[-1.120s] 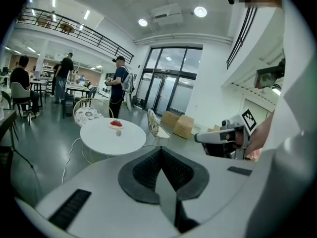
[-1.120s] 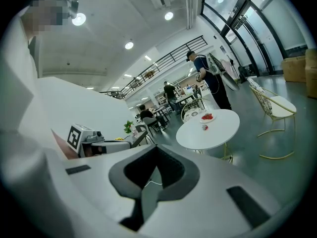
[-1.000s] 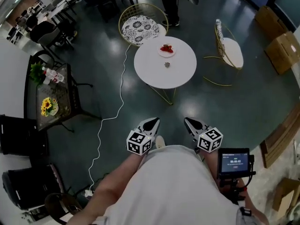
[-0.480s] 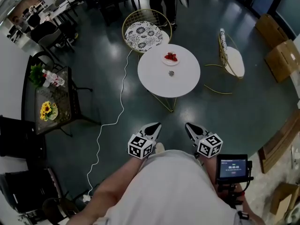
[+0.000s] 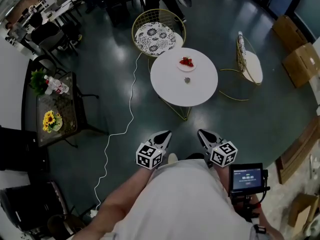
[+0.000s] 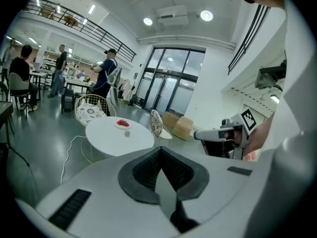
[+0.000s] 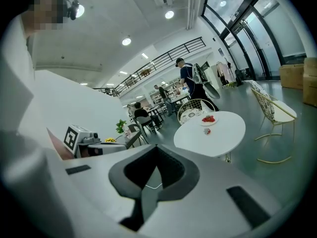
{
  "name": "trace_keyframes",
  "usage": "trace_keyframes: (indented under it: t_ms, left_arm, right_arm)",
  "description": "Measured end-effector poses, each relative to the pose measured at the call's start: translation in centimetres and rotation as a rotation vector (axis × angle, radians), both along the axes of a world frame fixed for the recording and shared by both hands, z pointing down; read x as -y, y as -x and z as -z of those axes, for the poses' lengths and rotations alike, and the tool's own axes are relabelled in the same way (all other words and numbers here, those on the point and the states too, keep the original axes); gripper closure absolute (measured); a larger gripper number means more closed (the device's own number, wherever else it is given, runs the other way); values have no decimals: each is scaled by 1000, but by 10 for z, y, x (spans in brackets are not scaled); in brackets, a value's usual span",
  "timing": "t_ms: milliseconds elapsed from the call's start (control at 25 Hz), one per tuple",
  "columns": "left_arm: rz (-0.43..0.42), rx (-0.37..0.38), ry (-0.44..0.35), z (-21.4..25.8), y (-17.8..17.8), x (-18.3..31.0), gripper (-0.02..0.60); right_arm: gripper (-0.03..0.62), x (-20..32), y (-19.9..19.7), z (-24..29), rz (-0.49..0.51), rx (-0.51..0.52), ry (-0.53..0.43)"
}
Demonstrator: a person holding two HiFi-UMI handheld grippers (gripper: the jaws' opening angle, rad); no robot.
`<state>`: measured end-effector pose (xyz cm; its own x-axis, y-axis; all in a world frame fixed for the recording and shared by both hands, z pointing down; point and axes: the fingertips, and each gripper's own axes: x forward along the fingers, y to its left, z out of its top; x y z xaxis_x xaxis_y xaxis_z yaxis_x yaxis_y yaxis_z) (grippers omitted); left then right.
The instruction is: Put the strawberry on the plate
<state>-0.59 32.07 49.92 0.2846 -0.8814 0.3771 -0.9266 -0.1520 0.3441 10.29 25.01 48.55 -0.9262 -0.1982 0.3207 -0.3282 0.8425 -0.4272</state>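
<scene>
Down by my waist I'm holding both claws low: left gripper (image 5: pixel 161 135) and right gripper (image 5: pixel 204 134). Both are sitting w/ jaws pressed together, nothing between them. Off my right hip a small screen (image 5: pixel 247 176) is glowing. Across the dark floor a white cable (image 5: pixel 131 109) is snaking from my left side twd the round table (image 5: pixel 172 84), which is standing well apart from me. On its bare top a small reddish thing (image 5: pixel 187 80), prob. the strawberry, is lying near the plate (image 5: pixel 186 69) but not on it. The plate is already carrying red fruit. A wire chair (image 5: pixel 158 32) is sitting just beyond the table, another chair (image 5: pixel 248 59) to its right.

Risks, as I'm judging them:
- catching a foot on the cable while walking up
- reaching in w/ jaws closed & shoving the berry off the edge
- squeezing too hard & bruising it
- nudging the plate or its fruit when setting down

Writing: the screen is showing what looks like a timer line, digits too small to read. The marker cubes are carrying only black-and-white squares. No brand legible.
</scene>
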Motion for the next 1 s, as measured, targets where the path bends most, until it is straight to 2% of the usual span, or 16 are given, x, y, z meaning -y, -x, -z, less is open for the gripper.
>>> trace_keyframes:
  t_ms: [360,600,1000]
  left_arm:
    - [12,-12,18,-5,15,12,575]
    - [44,-3,47,-9,37,25,575]
    - [49,1,98,-17,58,89,575]
  right_arm:
    - [588,14,17,-4,19,-18,16]
    - [588,35,45,-11,52,-8,35]
    - [588,105,67,-9,40,15,73]
